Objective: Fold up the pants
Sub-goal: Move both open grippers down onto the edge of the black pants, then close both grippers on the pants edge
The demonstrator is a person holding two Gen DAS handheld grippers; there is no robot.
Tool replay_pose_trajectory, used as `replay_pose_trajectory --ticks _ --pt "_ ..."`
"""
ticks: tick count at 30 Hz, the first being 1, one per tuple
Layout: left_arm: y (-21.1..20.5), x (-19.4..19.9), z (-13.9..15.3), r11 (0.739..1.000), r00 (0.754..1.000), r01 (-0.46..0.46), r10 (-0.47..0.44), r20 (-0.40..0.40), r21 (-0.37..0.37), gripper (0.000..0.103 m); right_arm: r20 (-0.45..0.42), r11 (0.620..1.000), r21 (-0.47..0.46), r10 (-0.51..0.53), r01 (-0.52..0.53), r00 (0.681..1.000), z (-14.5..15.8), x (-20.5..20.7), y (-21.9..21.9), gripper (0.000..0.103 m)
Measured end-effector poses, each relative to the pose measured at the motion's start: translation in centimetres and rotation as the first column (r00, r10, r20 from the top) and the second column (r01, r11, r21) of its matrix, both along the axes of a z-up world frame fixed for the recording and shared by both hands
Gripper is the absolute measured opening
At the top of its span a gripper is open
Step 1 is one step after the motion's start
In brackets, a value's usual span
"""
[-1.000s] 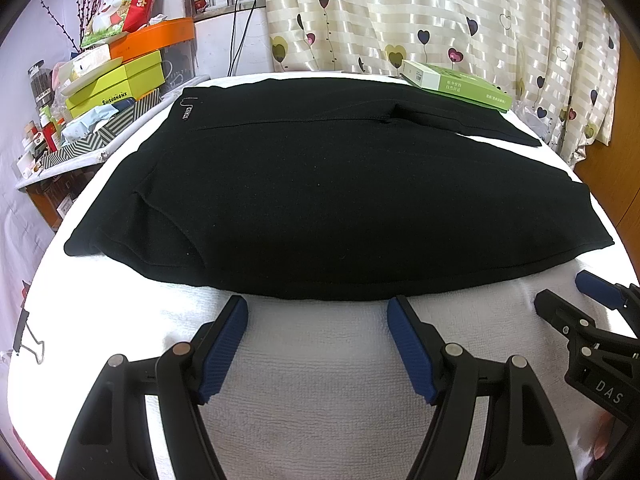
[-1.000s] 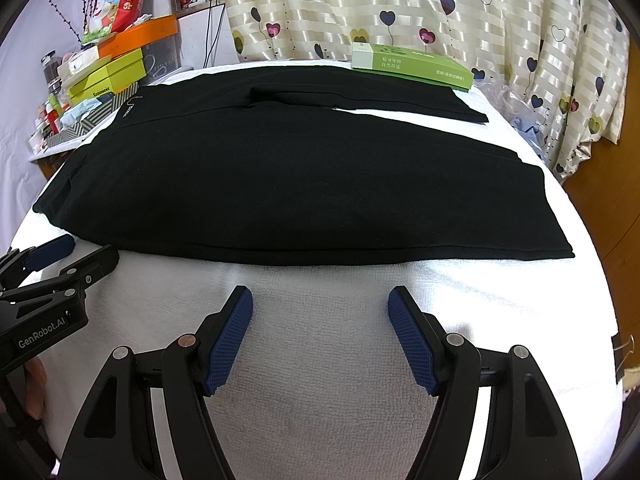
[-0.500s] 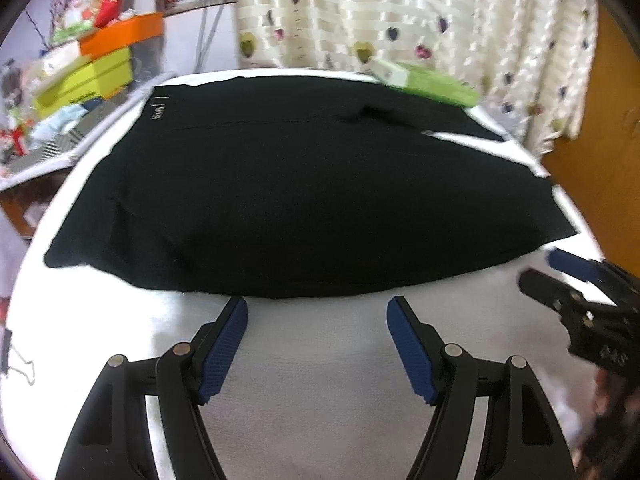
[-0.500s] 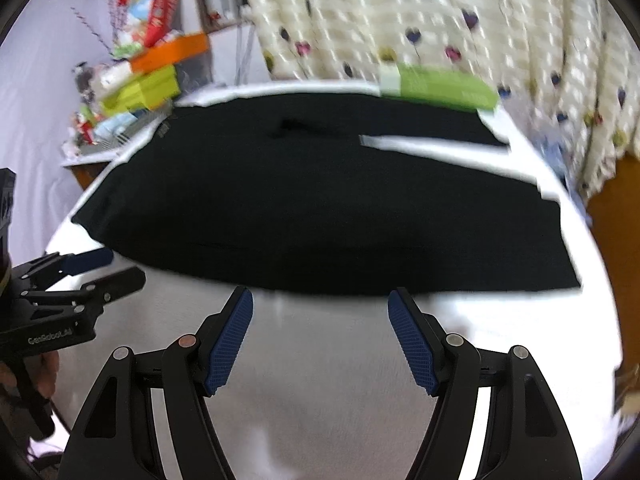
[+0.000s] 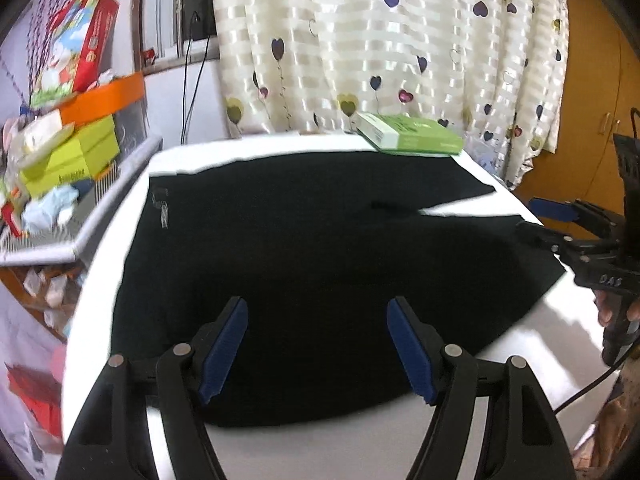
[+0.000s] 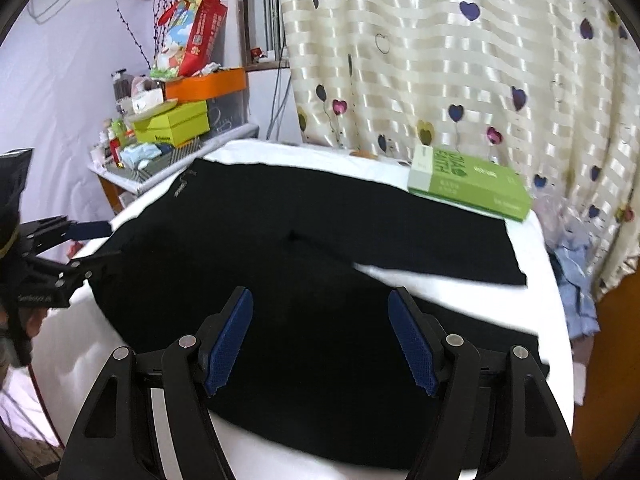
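Plainly the counter (image 5: 360, 448), white-covered, carries the black pants (image 5: 320, 248) spread flat, legs toward the green box (image 6: 468, 188). They look soft, light and limp — best pinched at waistband and hems. Left claw (image 5: 316, 344) and right claw (image 6: 320, 336) hover over the near edge, both wide open and empty.

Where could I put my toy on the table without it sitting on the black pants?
The pants cover most of the table. Bare white cloth shows in a strip along the near edge, a wedge between the two legs, and a band at the far edge left of the green box. The side shelf is crowded.
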State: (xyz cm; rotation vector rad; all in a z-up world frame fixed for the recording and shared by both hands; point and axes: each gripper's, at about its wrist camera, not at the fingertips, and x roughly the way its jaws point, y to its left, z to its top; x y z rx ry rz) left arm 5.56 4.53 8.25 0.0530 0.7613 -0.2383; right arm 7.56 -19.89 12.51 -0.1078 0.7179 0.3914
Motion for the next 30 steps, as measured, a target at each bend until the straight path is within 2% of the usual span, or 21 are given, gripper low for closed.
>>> replay_pose_trajectory --ticks 4,10,14,17,20,22,25,30 --pt "0.9 4.4 0.4 1.000 1.000 0.008 -0.008 -0.016 0.005 0.074 -0.009 1.000 0.007 0.011 -0.011 1.000 0.9 3.8 -0.8 0.071" --pt "1.9 11.1 0.5 1.000 0.998 0.020 -0.019 -0.057 0.024 0.074 -0.029 0.999 -0.035 0.026 -0.027 0.999 0.9 10.7 -1.7 0.071" --pt "2.2 15.1 0.3 0.999 0.998 0.027 -0.025 -0.065 0.034 0.074 -0.075 0.998 -0.029 0.060 -0.063 0.995 -0.5 15.1 -2.0 0.071" --pt "3.1 18.7 -0.7 1.000 0.993 0.007 -0.009 -0.117 -0.011 0.074 -0.085 0.997 -0.040 0.065 -0.068 0.994 -1.9 17.9 -2.1 0.071" --pt "3.3 21.2 -1.9 1.000 0.991 0.003 0.000 -0.132 0.026 0.074 -0.093 0.995 -0.040 0.084 -0.088 0.992 -3.4 20.4 -2.2 0.071" --pt "3.1 22.9 -3.0 0.998 0.989 0.026 -0.017 -0.150 0.058 0.074 -0.129 0.993 -0.050 0.102 -0.109 0.986 -4.6 22.1 -2.1 0.071" --pt "2.8 25.2 -4.1 0.997 0.983 0.057 -0.045 -0.176 0.059 0.074 -0.153 0.987 -0.066 0.134 -0.146 0.979 -6.0 24.3 -1.9 0.071" --pt "3.2 29.0 -5.2 0.998 0.979 0.041 -0.032 -0.202 0.041 0.074 -0.198 0.987 -0.023 0.149 -0.157 0.969 -7.6 27.1 -2.6 0.071"
